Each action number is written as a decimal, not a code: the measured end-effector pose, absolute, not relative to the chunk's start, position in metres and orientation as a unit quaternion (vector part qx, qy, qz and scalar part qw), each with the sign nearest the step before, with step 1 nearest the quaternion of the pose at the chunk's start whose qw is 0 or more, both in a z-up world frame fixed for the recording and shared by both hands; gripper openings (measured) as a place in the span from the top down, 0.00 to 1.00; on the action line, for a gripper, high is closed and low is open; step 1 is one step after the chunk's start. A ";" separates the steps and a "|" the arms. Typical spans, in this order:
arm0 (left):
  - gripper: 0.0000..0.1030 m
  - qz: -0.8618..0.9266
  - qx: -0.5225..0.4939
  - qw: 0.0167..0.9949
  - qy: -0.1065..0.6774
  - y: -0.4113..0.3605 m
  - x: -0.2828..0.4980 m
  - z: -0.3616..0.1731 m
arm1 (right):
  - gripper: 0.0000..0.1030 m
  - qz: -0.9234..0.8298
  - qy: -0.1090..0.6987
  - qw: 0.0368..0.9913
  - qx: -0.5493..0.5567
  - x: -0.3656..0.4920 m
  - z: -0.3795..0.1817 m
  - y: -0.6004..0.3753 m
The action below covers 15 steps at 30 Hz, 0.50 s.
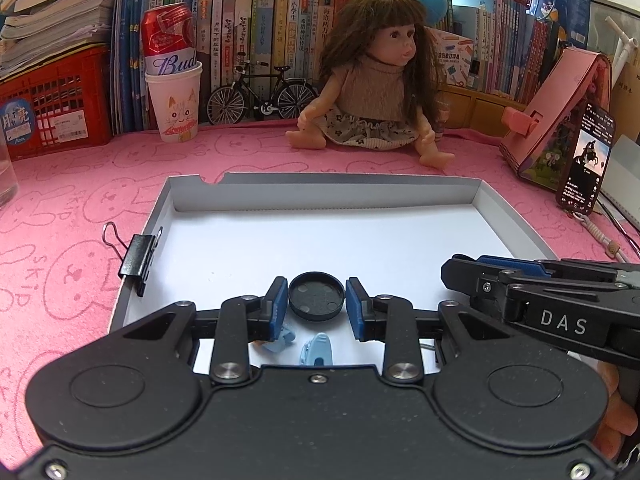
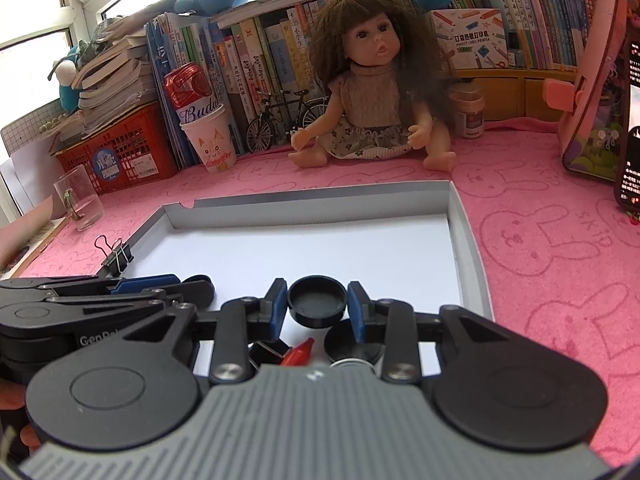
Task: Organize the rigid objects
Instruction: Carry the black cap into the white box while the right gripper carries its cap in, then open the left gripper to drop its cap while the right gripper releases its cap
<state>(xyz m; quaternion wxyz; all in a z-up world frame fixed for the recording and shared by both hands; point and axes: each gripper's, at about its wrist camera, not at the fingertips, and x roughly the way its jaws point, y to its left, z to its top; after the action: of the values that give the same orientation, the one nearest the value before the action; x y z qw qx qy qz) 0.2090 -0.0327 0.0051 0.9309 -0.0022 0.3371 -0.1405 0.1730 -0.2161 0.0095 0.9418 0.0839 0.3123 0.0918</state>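
White tray (image 1: 516, 220) holds blue clips (image 1: 316, 350); each tool (image 1: 317, 304) (image 2: 317, 304) clamps black cap (image 1: 317, 297) (image 2: 317, 305)

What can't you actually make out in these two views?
- Left wrist view: the light blue clips are partly hidden behind the left gripper.
- Right wrist view: the red piece and silver rim are cut off by the right gripper.
- Both views: whether the pads press the black caps is unclear.
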 end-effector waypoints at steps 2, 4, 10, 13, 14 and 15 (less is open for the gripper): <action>0.71 -0.140 -0.001 0.930 0.339 -0.033 0.208 0.004 | 0.61 0.092 0.314 0.942 0.081 0.173 0.009 -0.216; 0.71 -0.140 -0.001 0.930 0.339 -0.033 0.208 0.004 | 0.60 0.092 0.313 0.942 0.079 0.172 0.009 -0.215; 0.70 -0.138 0.000 0.931 0.337 -0.033 0.206 0.004 | 0.60 0.093 0.309 0.944 0.069 0.170 0.011 -0.212; 0.65 -0.138 0.002 0.933 0.332 -0.032 0.203 0.007 | 0.55 0.092 0.304 0.946 0.064 0.167 0.013 -0.211; 0.63 -0.137 0.003 0.934 0.330 -0.032 0.202 0.008 | 0.51 0.092 0.301 0.947 0.061 0.166 0.014 -0.211; 0.62 -0.135 0.004 0.935 0.327 -0.031 0.200 0.010 | 0.48 0.091 0.298 0.948 0.057 0.165 0.015 -0.210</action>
<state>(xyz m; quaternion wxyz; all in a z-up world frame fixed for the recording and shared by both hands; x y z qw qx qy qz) 0.2002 -0.0312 0.0097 0.9352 0.0044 0.3272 -0.1355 0.1650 -0.2102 0.0153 0.9483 0.0572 0.2984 0.0911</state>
